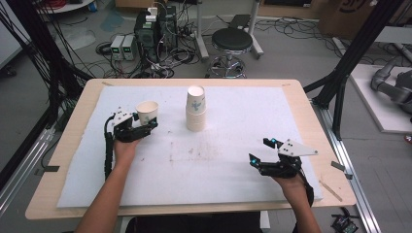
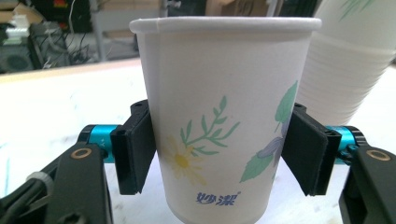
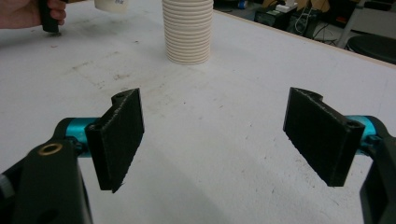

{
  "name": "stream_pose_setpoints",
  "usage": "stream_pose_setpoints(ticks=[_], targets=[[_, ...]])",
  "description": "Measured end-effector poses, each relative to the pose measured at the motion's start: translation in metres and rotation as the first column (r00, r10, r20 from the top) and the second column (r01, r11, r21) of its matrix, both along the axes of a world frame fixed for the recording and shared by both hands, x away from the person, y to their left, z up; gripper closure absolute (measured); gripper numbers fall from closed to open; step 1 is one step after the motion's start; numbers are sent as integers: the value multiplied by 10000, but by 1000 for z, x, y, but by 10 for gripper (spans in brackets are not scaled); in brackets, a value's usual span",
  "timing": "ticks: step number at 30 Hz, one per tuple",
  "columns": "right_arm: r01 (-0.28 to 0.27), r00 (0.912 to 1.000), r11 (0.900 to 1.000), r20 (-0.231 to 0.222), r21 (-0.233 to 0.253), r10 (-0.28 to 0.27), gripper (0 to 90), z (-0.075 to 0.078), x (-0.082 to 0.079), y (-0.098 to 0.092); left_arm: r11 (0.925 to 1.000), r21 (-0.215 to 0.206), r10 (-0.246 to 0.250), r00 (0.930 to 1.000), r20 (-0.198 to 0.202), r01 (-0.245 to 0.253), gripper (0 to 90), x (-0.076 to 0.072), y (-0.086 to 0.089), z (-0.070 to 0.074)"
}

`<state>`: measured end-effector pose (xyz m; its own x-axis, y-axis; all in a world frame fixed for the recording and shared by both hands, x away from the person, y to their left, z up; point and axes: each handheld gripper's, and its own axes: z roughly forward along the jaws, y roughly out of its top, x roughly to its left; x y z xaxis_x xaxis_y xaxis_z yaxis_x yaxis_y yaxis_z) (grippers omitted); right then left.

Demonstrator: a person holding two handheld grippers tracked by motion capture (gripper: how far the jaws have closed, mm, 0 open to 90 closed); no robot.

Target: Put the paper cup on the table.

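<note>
grey floor [image 1: 301,58] | black stool [image 1: 232,40] | cable tangle [image 1: 170,58] | wooden table [image 1: 73,126]

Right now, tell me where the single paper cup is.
In the high view the single paper cup stands on the white mat's left side, between the left gripper's jaws, left of the cup stack.

Cup stack [image 1: 196,109] just right of held cup [image 1: 146,111]

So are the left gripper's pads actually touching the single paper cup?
Touching. In the left gripper view, both pads of the left gripper press flat against the sides of the paper cup, with no gap visible.
</note>
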<state>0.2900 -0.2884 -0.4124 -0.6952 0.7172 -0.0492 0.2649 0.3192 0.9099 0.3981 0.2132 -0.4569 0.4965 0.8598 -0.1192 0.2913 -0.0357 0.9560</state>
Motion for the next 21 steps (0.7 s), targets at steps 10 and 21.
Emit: stream_pose_setpoints(ticks=[10, 21], targets=[[-16, 10000, 10000, -42, 19, 16, 206, 0, -1, 1, 9946, 978, 399, 9975, -585, -340, 335, 1, -3, -2], [-38, 10000, 10000, 34, -28, 38, 206, 0, -2, 1, 9750, 2177, 747, 9877, -1377, -434, 332, -7, -6, 1]])
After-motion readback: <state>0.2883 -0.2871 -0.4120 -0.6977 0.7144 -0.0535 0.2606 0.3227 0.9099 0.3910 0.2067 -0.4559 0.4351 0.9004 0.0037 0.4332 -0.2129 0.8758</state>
